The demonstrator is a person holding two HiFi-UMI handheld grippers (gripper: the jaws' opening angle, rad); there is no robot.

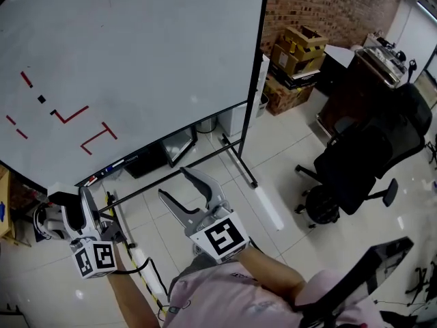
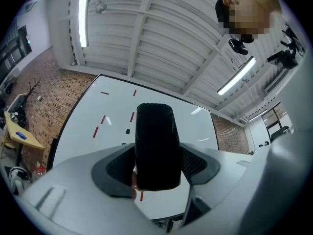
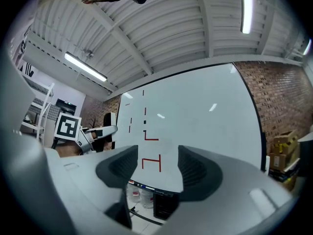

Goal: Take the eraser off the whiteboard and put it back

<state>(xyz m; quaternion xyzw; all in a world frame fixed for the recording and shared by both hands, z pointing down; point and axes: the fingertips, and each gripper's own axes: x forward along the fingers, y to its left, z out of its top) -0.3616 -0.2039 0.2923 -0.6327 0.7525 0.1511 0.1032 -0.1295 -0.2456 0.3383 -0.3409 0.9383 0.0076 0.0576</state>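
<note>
- Right gripper [image 1: 174, 183] sits nearest, low centre. Jaws apart, nothing between them; only board and floor show through the gap.
- Left gripper [image 1: 74, 203] clamped on eraser [image 2: 155, 136]. Black block stands upright between the pads and sticks out past the tips.
- Eraser is off the whiteboard [image 1: 136, 46], held below its lower left corner, near the tray [image 1: 113, 166]. It appears to touch neither.
- Progress, my reading: take-off done, put-back still to do.
- Red marks [image 1: 95, 137] occupy the board's lower left. The rest of the face is bare, so there is ample surface to seat the eraser.
- Edges: board's lower edge and tray lie just above the left gripper. Stand leg [image 1: 239, 161] runs along the floor to the right of both grippers.
- Chair [image 1: 365, 159] and boxes [image 1: 297, 50] are well apart, right of the board. Path to the board face looks open.
</note>
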